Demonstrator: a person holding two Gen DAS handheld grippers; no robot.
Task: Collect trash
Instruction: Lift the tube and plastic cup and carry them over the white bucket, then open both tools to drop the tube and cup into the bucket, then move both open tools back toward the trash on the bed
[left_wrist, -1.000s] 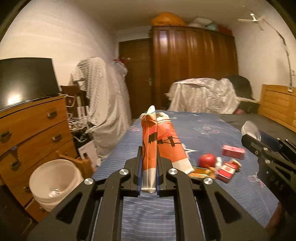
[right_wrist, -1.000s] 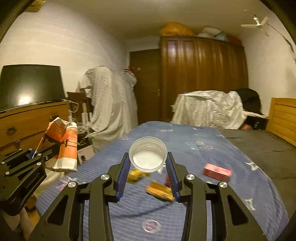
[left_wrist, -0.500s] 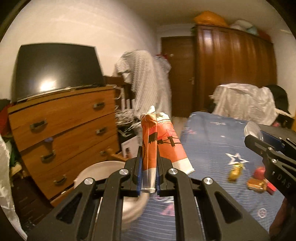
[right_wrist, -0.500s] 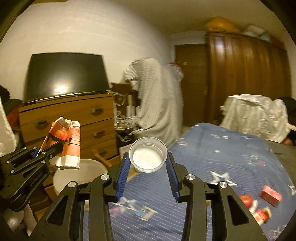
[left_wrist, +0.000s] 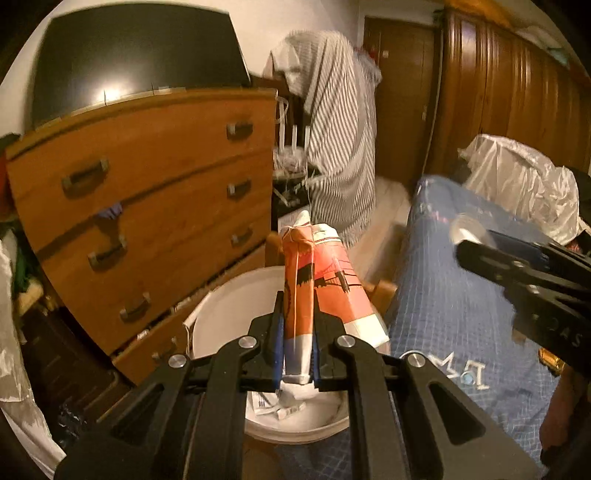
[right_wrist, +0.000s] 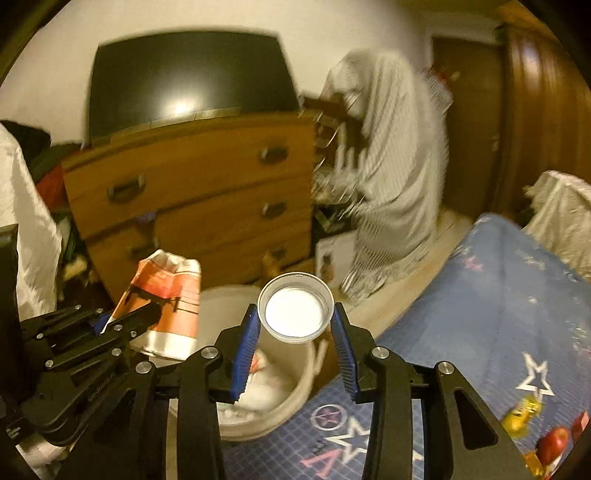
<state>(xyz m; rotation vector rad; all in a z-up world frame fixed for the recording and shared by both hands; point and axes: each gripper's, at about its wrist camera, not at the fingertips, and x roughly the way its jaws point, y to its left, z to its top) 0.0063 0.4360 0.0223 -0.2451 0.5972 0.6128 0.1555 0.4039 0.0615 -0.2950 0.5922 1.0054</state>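
My left gripper (left_wrist: 297, 350) is shut on an orange and white paper bag (left_wrist: 317, 284), held upright over a white bucket (left_wrist: 225, 317) that has some scraps in its bottom. The bag also shows in the right wrist view (right_wrist: 166, 295), left of the bucket (right_wrist: 295, 380). My right gripper (right_wrist: 295, 350) is shut on a clear plastic cup (right_wrist: 295, 310), held just above the bucket's far rim. In the left wrist view the right gripper (left_wrist: 480, 247) and the blurred cup (left_wrist: 467, 230) are at the right, above the bed.
A wooden chest of drawers (left_wrist: 147, 206) with a dark TV (right_wrist: 192, 77) stands behind the bucket. The blue bed (right_wrist: 498, 314) lies at the right with small red and yellow wrappers (right_wrist: 546, 428) on it. A striped cloth (left_wrist: 340, 133) hangs over furniture.
Both grippers have swung left from the bed to the bucket beside the drawers, and lower. The bag and the cup are still held.
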